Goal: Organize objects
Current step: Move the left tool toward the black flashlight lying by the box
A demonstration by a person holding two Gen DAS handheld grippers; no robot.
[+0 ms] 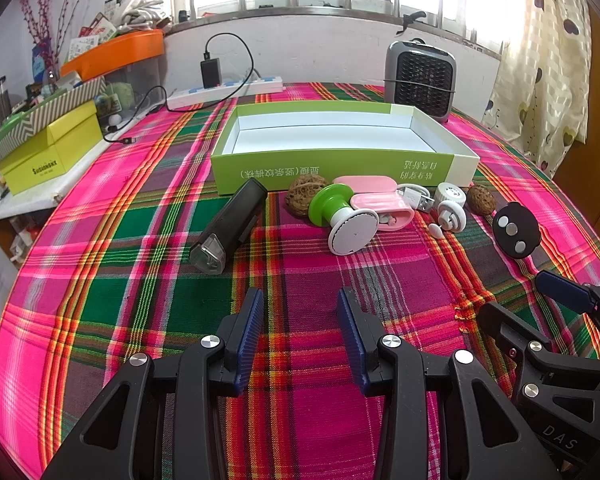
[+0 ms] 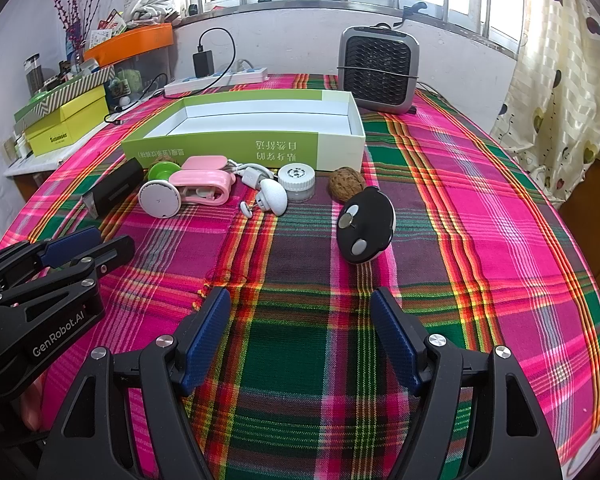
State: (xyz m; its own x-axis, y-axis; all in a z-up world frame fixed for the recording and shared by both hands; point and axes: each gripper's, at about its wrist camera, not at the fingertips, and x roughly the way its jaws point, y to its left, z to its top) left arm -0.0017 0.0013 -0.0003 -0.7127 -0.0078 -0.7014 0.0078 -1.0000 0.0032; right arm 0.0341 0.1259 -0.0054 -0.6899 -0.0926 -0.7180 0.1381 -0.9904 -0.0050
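Both claws apart, empty: left gripper (image 1: pixel 300 300), right gripper (image 2: pixel 300 300) | items at your 12 o'clock beside box (image 1: pixel 332 168) | step: first pick pending | next: reach fob (image 2: pixel 366 228).

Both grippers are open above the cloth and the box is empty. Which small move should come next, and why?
Probably move the right gripper forward to the black oval piece. It lies nearest, apart from the crowded row, and the green box behind holds nothing yet. The left gripper faces the black lamp.
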